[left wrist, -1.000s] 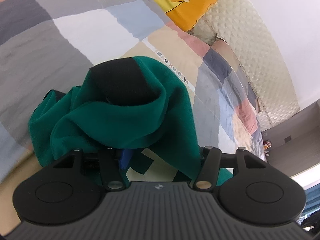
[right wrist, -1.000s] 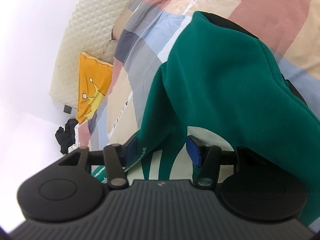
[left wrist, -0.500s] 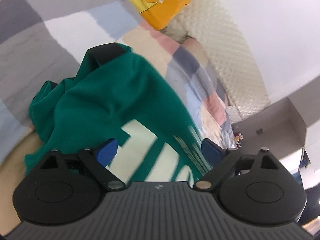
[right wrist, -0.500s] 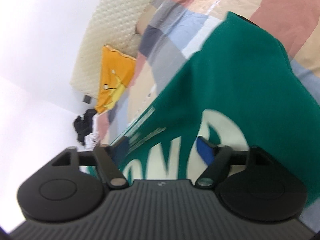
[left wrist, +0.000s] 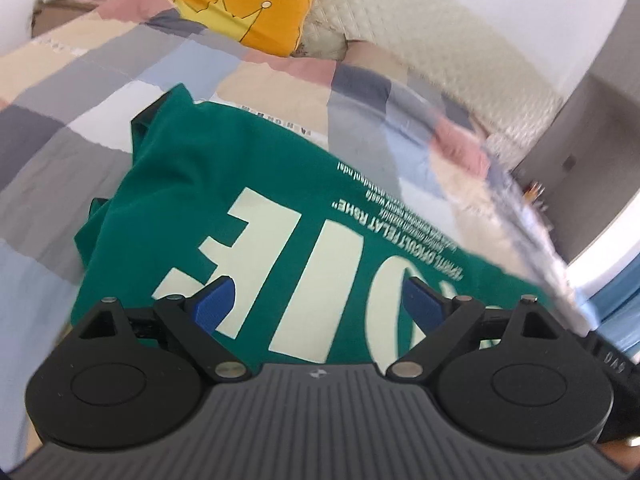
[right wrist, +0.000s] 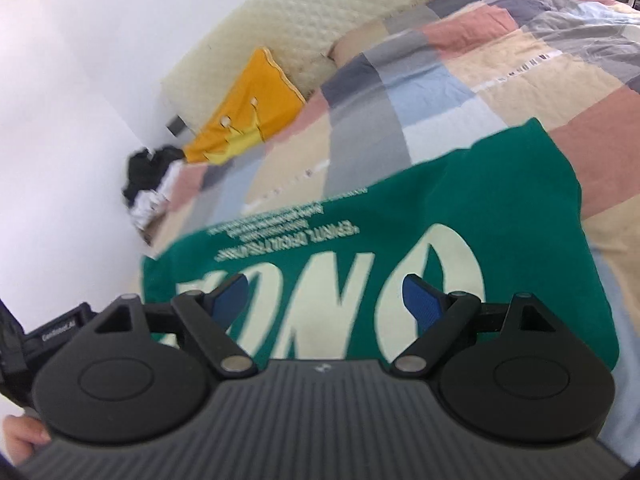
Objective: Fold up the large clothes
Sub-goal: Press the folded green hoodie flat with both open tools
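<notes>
A green sweatshirt (left wrist: 240,184) with large cream letters lies folded on the patchwork bedspread (left wrist: 80,92); a black cuff or collar edge shows at its far left corner. It also shows in the right wrist view (right wrist: 460,208). My left gripper (left wrist: 318,302) is open and empty, just above the near edge of the sweatshirt. My right gripper (right wrist: 332,298) is open and empty, also over the near edge of the sweatshirt. Its blue pads (right wrist: 424,300) touch nothing.
An orange pillow with a crown drawing (left wrist: 248,8) leans on the quilted cream headboard (left wrist: 420,32). A heap of dark and white clothes (right wrist: 150,184) lies by the wall. The other gripper's body (right wrist: 52,332) shows at the lower left of the right wrist view.
Both grippers have let go of the sweatshirt, opened and drawn back. The sweatshirt, held up bunched a second ago, now lies flat with its lettering facing up.
</notes>
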